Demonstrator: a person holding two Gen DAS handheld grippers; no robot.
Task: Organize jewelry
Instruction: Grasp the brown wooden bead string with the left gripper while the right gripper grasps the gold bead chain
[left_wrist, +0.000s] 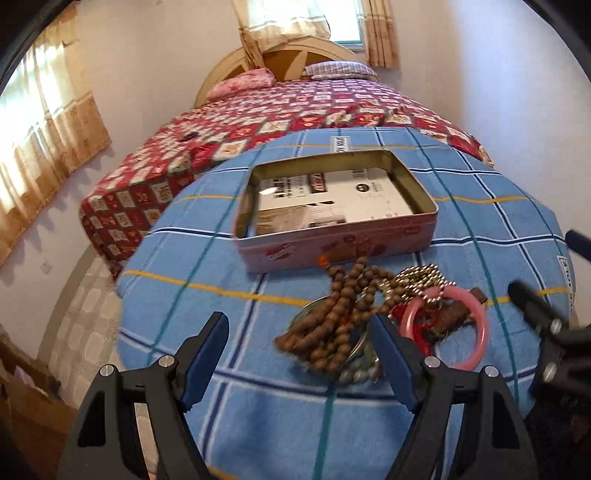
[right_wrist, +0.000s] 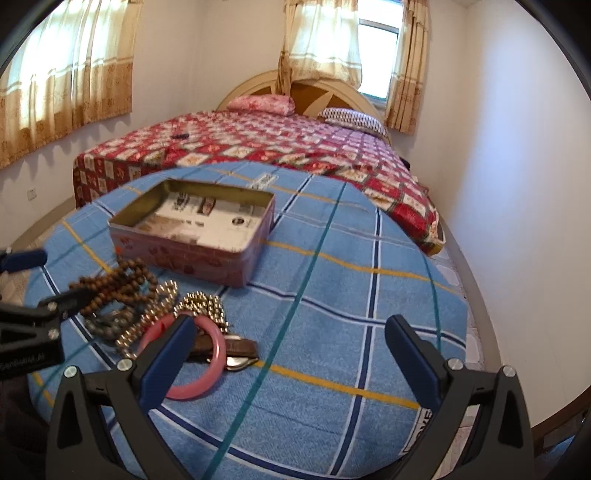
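Looking from left to right, the left hand-held gripper (left_wrist: 299, 354) is spread wide with nothing in it, the jewelry pile (left_wrist: 376, 317) sits untouched just in front of the bare tin box (left_wrist: 332, 254), and the right hand-held gripper (right_wrist: 288, 358) gapes too; the desk (right_wrist: 332, 295) has lots of free room on the right.

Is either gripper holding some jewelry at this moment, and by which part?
Nothing is held. The left gripper and right gripper both have open jaws, empty, above the blue checked cloth; the brown wooden bead necklace and pink bangle lie loose.
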